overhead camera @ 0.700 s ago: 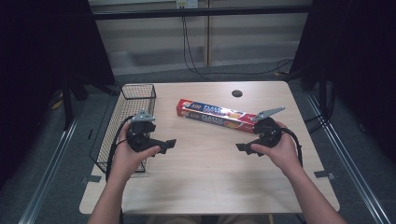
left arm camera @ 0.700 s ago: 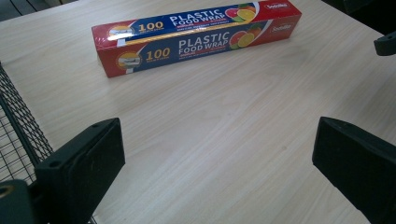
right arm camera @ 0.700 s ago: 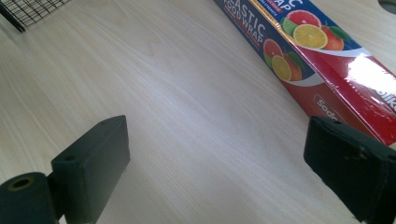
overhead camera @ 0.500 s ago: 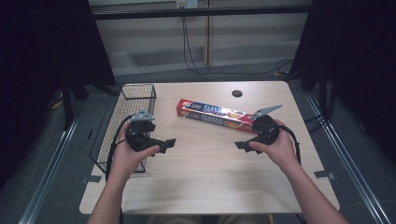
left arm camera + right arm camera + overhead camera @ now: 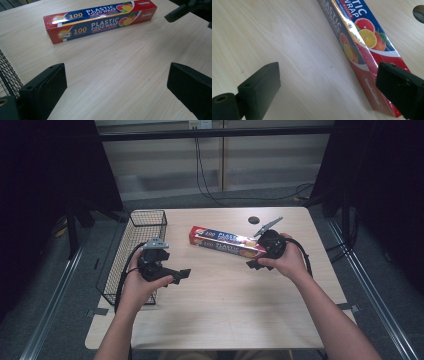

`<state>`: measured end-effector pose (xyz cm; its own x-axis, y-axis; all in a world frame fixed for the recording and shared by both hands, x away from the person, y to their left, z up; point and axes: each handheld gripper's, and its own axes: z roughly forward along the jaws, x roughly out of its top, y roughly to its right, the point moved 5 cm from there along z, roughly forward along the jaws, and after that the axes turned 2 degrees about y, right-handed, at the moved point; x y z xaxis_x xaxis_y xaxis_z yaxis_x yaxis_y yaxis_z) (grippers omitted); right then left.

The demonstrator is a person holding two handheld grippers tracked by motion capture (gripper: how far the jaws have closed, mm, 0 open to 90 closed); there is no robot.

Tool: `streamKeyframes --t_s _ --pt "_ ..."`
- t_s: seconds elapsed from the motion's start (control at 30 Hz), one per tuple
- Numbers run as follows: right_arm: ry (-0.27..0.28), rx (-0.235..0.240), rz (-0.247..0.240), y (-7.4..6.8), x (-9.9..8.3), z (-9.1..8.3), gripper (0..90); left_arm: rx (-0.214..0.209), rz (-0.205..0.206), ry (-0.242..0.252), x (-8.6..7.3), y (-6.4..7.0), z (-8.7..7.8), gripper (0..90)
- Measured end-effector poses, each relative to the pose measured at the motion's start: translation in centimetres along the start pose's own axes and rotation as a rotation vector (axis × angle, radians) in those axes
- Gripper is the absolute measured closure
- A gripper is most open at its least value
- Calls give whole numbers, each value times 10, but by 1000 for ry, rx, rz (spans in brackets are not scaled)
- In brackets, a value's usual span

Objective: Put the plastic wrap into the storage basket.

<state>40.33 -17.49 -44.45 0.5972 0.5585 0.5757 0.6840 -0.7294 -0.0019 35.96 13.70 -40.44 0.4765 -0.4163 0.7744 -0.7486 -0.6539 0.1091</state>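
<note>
1. Right hand-held gripper sits at the near right end of the plastic food wrap box, jaws spread; in the right gripper view one jaw stands in front of the box's end and the other over bare wood, so nothing is pinched yet. That stance looks like lining up to straddle the narrow box.
2. Left hand-held gripper is held well apart from the box, jaws spread wide and aimed toward it across the surface, probably waiting to take the other end.
3. The box lies flat and slightly slanted on the surface, between the two grippers.
4. A wire basket sits at the left edge, just beside the left hand, a likely destination.
</note>
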Motion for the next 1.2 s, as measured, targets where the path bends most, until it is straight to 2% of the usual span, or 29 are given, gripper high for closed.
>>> streamKeyframes --t_s 0.03,0.13,0.2,0.3,0.33,0.43,0.47,0.5,0.53,0.57,0.63,0.77,0.8,0.97,1.1,1.17,1.2 --pt "0 0 0 0 0 0 53 0 0 0 0 0 0 25" --pt "22 17 37 13 7 11 46 -4 3 -9 -1 0 1 25" --pt "1 5 3 19 9 17 22 -5 4 -8 -1 0 0 25" --pt "-22 -6 -12 22 12 24 20 -1 -3 -5 -2 0 1 25" --pt "-29 0 -14 24 13 28 23 -2 -8 -4 -2 0 1 25" --pt "-45 42 18 28 13 37 64 -1 -3 -10 -3 1 1 25" --pt "-53 25 18 31 13 41 64 -2 5 -15 -3 0 1 25" --pt "-60 2 -8 33 13 43 67 -3 4 -19 -3 1 1 25" --pt "-60 2 -8 33 13 43 67 -3 4 -19 -3 1 1 25" --pt "-70 -21 -24 37 15 47 78 -7 -4 -8 -2 2 2 25" --pt "-59 -25 -31 40 18 49 86 -4 10 -25 -3 1 2 25" --pt "-39 6 5 45 21 55 104 -12 7 -22 -2 2 2 25" --pt "-41 0 17 47 20 57 104 -12 6 -18 -2 2 3 25" --pt "-81 -37 -19 56 20 63 103 -10 0 -22 -2 1 4 25" --pt "-87 -19 -13 58 23 70 97 -10 -3 -23 -2 1 6 25" --pt "-73 -26 2 58 25 72 102 -12 -2 -22 -2 1 6 26" --pt "-71 -22 -8 60 25 74 104 -9 8 -36 -3 1 6 25"
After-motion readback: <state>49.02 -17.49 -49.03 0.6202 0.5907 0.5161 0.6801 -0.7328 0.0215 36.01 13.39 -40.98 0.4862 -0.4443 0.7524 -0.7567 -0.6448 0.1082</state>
